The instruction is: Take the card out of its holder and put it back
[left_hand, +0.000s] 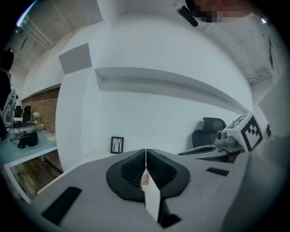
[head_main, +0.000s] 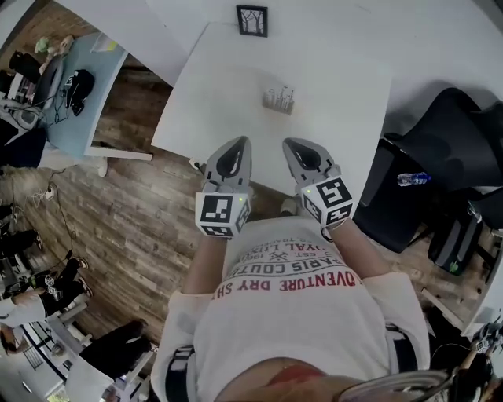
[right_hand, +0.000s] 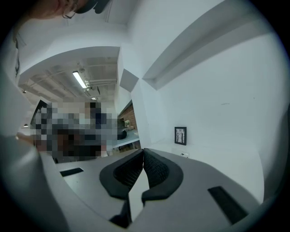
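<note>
The card holder [head_main: 279,99] stands near the middle of the white table [head_main: 220,102] with cards upright in it. In the left gripper view a sliver of the card holder [left_hand: 145,178] shows just behind the jaws. My left gripper [head_main: 240,144] hovers at the table's near edge, shut with nothing held, and its jaws meet in its own view [left_hand: 146,152]. Beside it to the right, my right gripper [head_main: 292,145] is likewise shut and empty [right_hand: 143,152]. Both point toward the holder, well short of it.
A small black picture frame [head_main: 251,20] leans against the wall at the table's far edge. Black office chairs [head_main: 440,157] stand to the right, one with a water bottle [head_main: 413,178]. A light-blue desk [head_main: 78,94] is off to the left across a wood floor.
</note>
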A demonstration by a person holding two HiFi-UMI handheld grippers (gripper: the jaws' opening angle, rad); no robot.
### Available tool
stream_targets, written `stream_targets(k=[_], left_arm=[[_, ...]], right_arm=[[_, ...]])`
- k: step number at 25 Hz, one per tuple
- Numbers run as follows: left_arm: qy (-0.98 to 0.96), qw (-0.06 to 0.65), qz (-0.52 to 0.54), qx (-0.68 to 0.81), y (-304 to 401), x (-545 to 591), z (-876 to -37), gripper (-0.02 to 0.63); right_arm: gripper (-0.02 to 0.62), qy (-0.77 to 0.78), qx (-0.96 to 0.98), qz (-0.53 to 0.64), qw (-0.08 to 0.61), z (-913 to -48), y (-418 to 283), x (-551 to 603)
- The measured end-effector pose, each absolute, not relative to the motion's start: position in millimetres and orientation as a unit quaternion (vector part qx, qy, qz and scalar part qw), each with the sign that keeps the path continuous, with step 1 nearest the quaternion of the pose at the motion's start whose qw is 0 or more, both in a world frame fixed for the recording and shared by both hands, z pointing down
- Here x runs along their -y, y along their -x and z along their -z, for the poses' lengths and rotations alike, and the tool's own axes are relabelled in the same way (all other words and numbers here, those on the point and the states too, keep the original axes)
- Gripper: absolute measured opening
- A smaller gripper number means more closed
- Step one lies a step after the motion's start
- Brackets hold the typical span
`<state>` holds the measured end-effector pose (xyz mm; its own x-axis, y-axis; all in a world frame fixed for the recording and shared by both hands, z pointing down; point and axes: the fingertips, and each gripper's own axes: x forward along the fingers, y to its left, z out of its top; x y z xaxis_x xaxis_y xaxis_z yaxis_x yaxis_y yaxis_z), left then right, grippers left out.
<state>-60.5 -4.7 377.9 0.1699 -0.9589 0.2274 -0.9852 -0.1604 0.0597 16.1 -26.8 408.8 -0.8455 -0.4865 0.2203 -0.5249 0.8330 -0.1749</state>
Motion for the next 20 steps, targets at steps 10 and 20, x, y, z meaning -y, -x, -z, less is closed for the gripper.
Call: stream_targets(k=[10,20], left_arm=[[-0.812,0.118,-0.083,0.565,61.1,82.5,-401.8,0.025],[-0.86,0.141,-0.11,0.479,81.8,148.5,-427.5,0.025]], right_arm=[[0.023,-0.334,0.93,-0.114,0.102,-424.6,-12.4,88.1],[0.023,-0.399,0.898,-0.137,0.128,-451.0,3.5,141.3]])
